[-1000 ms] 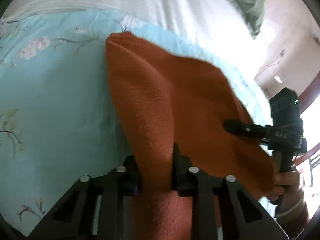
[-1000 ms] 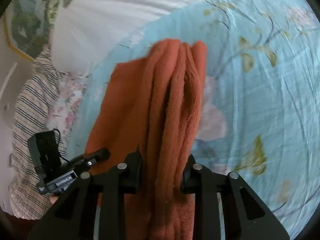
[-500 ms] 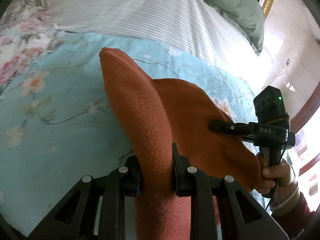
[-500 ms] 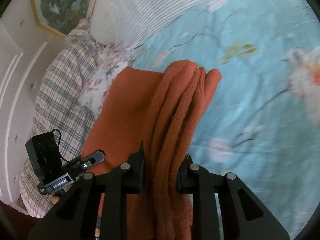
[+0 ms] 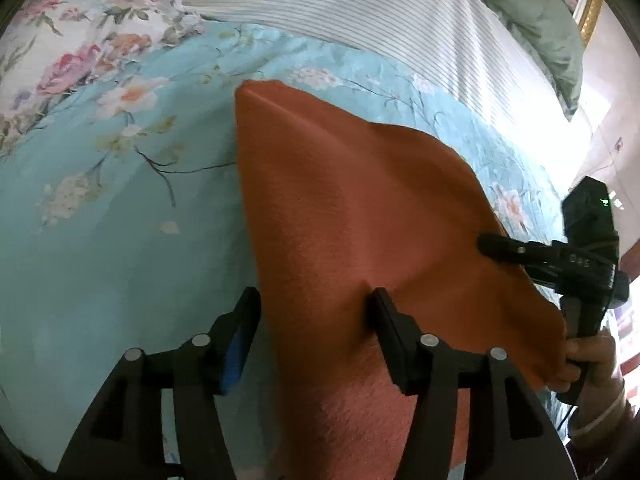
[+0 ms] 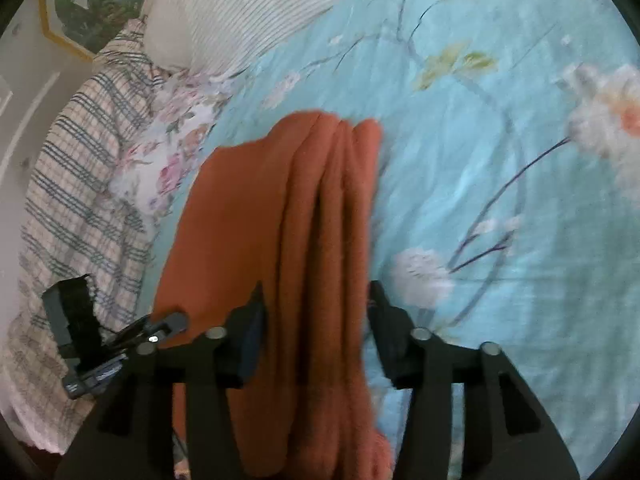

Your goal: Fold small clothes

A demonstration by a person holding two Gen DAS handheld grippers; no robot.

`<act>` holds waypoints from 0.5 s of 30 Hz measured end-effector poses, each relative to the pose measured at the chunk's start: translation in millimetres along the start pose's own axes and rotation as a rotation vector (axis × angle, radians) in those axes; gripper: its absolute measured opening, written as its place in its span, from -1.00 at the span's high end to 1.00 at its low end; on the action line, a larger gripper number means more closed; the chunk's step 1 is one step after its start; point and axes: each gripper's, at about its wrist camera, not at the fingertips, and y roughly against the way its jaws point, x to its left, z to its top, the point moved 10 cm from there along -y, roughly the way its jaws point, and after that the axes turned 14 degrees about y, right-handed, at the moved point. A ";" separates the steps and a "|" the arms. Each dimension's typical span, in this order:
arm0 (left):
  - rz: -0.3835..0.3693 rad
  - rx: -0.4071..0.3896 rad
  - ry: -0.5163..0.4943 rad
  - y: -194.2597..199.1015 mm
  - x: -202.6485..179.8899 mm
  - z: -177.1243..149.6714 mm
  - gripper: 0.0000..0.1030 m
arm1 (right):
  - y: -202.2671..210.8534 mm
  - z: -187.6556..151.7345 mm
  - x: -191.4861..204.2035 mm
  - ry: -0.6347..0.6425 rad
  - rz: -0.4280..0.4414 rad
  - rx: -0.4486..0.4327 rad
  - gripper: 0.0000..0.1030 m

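Note:
An orange-brown knit garment (image 5: 360,208) lies on the light blue floral bedspread (image 5: 100,240). In the left wrist view my left gripper (image 5: 314,312) is open, its fingers apart on either side of the cloth's near edge. The right gripper (image 5: 490,242) shows at the far right, held by a hand. In the right wrist view the garment (image 6: 320,220) shows bunched in several folds running between the fingers of my right gripper (image 6: 316,308), which is open. The left gripper (image 6: 176,320) shows at lower left by the cloth's edge.
A striped white pillow (image 5: 380,12) and a green quilt (image 5: 532,12) lie at the head of the bed. A plaid blanket (image 6: 68,200) and pink floral cloth (image 6: 160,160) lie to the left. A framed picture (image 6: 88,4) hangs on the wall.
Both grippers have opened and let go of the orange garment, which has dropped and spread wider on the bedspread.

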 end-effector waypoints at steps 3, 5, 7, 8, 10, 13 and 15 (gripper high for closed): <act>0.013 -0.042 0.012 15.1 3.4 5.1 -0.14 | 22.5 11.1 -1.1 0.035 -0.059 -0.055 -0.05; 0.017 -0.086 0.008 27.6 1.7 9.7 -0.14 | 34.5 22.7 8.7 0.076 -0.058 -0.096 -0.05; -0.012 -0.117 -0.002 40.0 -3.6 10.7 -0.11 | 32.3 29.8 21.5 0.105 -0.014 -0.093 0.04; -0.026 -0.121 -0.007 42.5 -5.7 11.0 -0.11 | 27.5 31.3 24.4 0.112 -0.004 -0.082 0.12; -0.058 -0.123 -0.027 48.6 -13.2 8.9 -0.07 | 15.0 30.9 26.3 0.118 -0.001 -0.050 0.17; -0.079 -0.113 -0.059 48.9 -21.6 4.2 0.00 | -5.2 26.2 17.9 0.105 -0.023 -0.001 0.18; -0.091 -0.104 -0.068 46.9 -24.2 1.7 0.01 | -13.4 25.3 9.4 0.078 -0.021 0.010 0.24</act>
